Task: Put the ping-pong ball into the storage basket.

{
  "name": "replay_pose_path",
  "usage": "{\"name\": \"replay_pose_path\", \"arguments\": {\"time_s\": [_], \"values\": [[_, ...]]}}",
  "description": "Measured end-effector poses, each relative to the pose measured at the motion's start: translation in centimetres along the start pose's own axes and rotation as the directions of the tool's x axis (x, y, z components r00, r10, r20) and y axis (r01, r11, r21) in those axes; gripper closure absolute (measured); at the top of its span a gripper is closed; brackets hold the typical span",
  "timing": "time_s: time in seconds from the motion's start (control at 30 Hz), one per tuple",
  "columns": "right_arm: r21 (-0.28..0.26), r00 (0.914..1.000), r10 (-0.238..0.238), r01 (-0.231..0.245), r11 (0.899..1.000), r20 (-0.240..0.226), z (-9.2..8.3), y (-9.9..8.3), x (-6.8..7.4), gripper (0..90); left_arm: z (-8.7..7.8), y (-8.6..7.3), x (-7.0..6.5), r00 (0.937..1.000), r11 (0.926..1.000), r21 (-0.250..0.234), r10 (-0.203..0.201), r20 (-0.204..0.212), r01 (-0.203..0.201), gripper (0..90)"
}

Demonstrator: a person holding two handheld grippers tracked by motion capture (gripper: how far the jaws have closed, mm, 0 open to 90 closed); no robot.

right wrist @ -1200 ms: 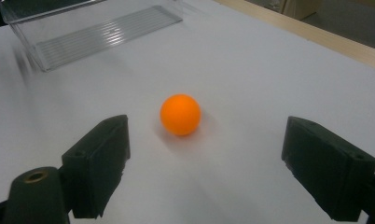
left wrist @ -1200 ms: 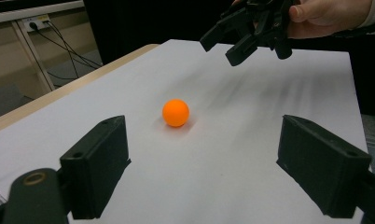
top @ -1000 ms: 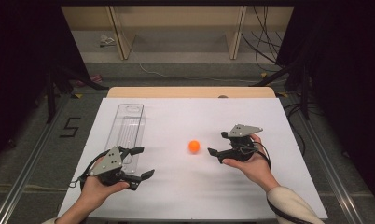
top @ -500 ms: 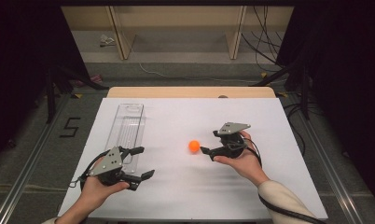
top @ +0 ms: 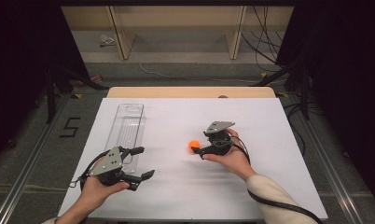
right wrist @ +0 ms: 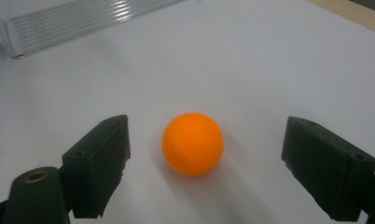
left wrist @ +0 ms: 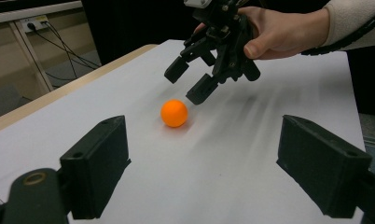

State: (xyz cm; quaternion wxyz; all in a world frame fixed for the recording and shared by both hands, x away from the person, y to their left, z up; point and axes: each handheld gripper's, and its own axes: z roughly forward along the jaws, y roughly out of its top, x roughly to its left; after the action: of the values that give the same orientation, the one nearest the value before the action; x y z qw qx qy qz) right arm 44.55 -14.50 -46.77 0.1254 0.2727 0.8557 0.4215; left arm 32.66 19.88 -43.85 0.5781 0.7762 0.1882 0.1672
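Observation:
A small orange ball (top: 193,145) (left wrist: 174,113) (right wrist: 192,143) rests on the white table top (top: 176,116) near its middle. My right gripper (top: 200,148) (left wrist: 191,78) is open and sits just right of the ball, its jaws pointing at it. In the right gripper view the ball lies between the two black jaws, a little ahead of them and touching neither; the gripper (right wrist: 204,172) holds nothing. My left gripper (top: 142,162) (left wrist: 202,168) is open and empty at the table's front left, facing the ball from a distance.
A clear plastic tray (top: 127,130) (right wrist: 59,23) lies lengthwise on the left part of the table, just beyond the left gripper. The wooden table edge (top: 190,92) runs along the far side. Dark floor and cables surround the table.
My right gripper has moved left across the table toward the ball, from well to its right to right beside it. The ball and the left gripper stayed put.

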Motion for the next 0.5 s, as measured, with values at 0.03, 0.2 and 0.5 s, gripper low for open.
{"name": "replay_pose_path", "arguments": {"time_s": [0.03, 0.2, 0.5], "values": [[0.003, 1.0000, -0.001, 0.001, 1.000, -0.001, 0.2, 0.0, 0.0, 16.2, 0.0, 0.0, 0.0, 1.0000, 1.0000, 0.000, 0.000, -0.001, 0.000, 16.0], [0.021, 1.0000, 0.000, 0.001, 1.000, -0.004, 1.1, 0.1, 0.0, 16.2, 0.0, 0.0, 0.0, 1.0000, 1.0000, 0.000, 0.001, 0.001, -0.001, 15.9], [0.041, 1.0000, 0.002, -0.002, 0.999, -0.007, 2.0, -0.1, -0.2, 16.2, 0.0, 0.0, 0.0, 1.0000, 1.0000, 0.002, -0.001, 0.002, 0.001, 15.9]]}}
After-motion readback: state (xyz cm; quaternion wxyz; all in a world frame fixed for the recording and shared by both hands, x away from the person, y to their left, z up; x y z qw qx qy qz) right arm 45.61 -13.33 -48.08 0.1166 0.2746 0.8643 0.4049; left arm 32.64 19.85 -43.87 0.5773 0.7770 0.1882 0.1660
